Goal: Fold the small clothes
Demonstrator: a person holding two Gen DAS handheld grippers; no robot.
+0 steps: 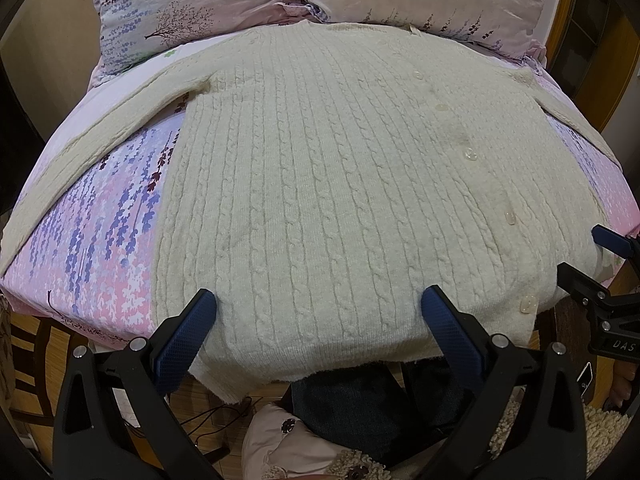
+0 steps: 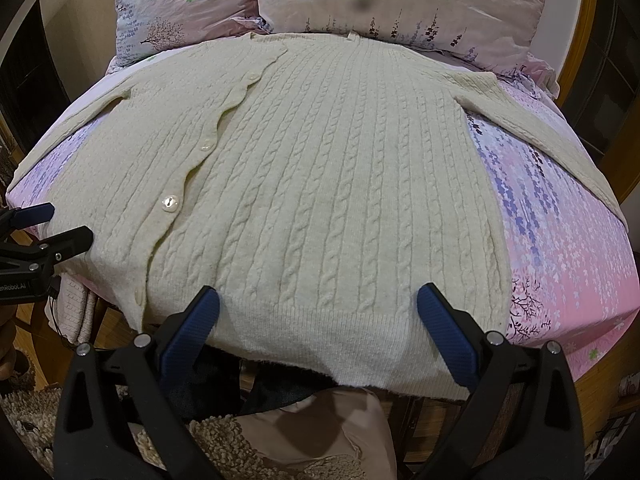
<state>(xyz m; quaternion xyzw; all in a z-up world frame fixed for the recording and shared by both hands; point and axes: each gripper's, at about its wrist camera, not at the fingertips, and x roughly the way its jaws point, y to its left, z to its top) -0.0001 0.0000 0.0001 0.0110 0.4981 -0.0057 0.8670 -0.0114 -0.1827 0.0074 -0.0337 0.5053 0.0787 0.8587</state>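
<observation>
Cream cable-knit cardigan (image 1: 340, 184) spread flat, floral pillows (image 1: 192, 12) behind, floral bedsheet (image 1: 100, 240) beneath

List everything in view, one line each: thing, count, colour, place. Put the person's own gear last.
Cardigan: one, cream cable-knit, spread flat on the bed, sleeves out, hem over the near edge.
Buttons: at least five, pearly white, along the cardigan's placket.
Pillows: two, pink floral, at the head of the bed.
Bedsheet: one, pink and lilac floral, under the cardigan.
Left gripper: one, black with blue pads, open, over the hem.
Right gripper: one, black with blue pads, open, over the hem.
</observation>
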